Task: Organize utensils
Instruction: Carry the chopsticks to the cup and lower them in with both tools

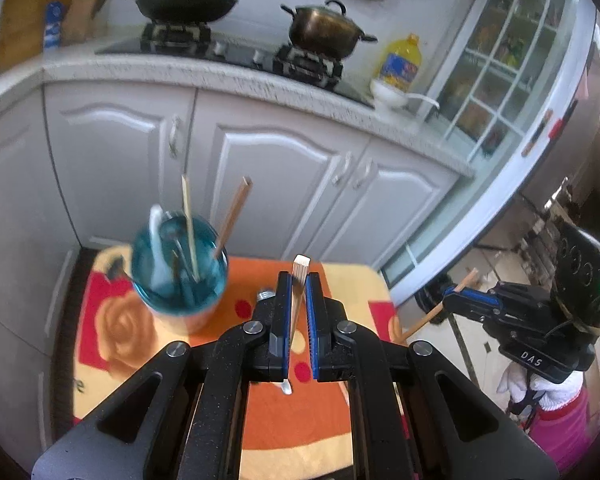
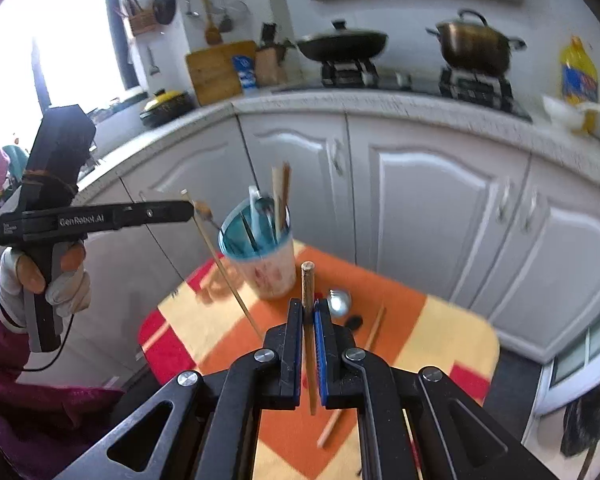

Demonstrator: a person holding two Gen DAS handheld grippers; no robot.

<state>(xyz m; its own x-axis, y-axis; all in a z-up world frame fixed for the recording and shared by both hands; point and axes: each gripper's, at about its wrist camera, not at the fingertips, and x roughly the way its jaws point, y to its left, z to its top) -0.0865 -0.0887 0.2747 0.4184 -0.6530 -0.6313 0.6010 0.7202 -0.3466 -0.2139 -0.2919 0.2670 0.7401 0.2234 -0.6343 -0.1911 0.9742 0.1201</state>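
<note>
Blue-rimmed plastic cup (image 2: 260, 252) left of centre on orange patterned table mat (image 2: 440, 332), wooden chopsticks (image 2: 281, 196) standing in it, steel spoon (image 2: 339, 302) lower right of it, white cabinets (image 2: 420, 208) behind, black wok (image 2: 342, 44) upper centre on the stove.

wooden chopstick (image 2: 308, 312), glossy metal spoon (image 2: 339, 302)

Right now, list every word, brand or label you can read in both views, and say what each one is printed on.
"DAS": black body of the right claw, seen from the left wrist.
"GenRobot.AI": black side of the left claw, seen from the right wrist.
Yellow oil bottle's blue label: blurred, unreadable.
Blue-and-white packet by the wooden cutting board: blurred, unreadable.
Dark letters on the orange patterned mat's edge: cut off, unreadable.
</note>
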